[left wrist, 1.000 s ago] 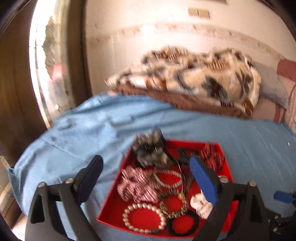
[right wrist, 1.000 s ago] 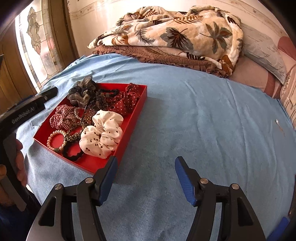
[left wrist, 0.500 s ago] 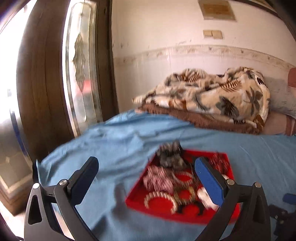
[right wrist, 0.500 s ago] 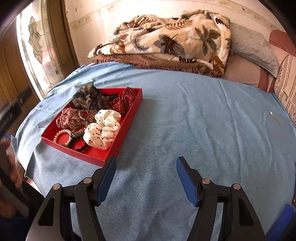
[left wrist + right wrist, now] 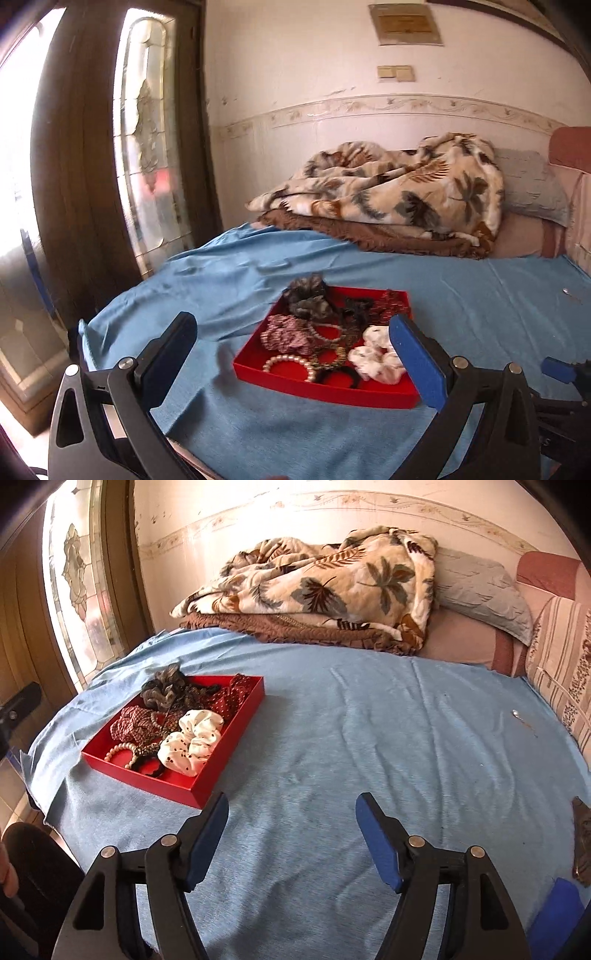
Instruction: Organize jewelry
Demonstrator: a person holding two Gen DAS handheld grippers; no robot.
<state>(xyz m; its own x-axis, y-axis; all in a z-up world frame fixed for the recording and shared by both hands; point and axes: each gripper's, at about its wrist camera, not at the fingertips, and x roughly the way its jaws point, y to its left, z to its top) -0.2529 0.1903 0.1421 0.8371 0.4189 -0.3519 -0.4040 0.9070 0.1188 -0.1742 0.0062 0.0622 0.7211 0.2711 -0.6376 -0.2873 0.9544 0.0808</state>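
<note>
A red tray [image 5: 321, 387] [image 5: 236, 738] lies on the blue bed sheet [image 5: 351, 757]. It holds a white dotted scrunchie [image 5: 194, 738] [image 5: 375, 360], a grey scrunchie [image 5: 162, 686] [image 5: 308, 295], a red checked scrunchie [image 5: 131, 723], a dark red dotted scrunchie [image 5: 232, 696], a pearl bracelet [image 5: 290, 363] [image 5: 118, 753] and other beaded bands. My left gripper [image 5: 291, 338] is open and empty, held back from the tray's near edge. My right gripper [image 5: 291, 814] is open and empty above bare sheet to the right of the tray.
A folded leaf-print blanket [image 5: 325, 587] on a brown blanket lies at the back, with pillows [image 5: 480, 590] at the right. A glass door [image 5: 147, 147] stands at the left past the bed's edge. A small metal item [image 5: 515, 713] lies on the sheet far right.
Both grippers have pulled back and up from the tray, which looks smaller and farther now. The tray's contents have not moved. Both stay open.
</note>
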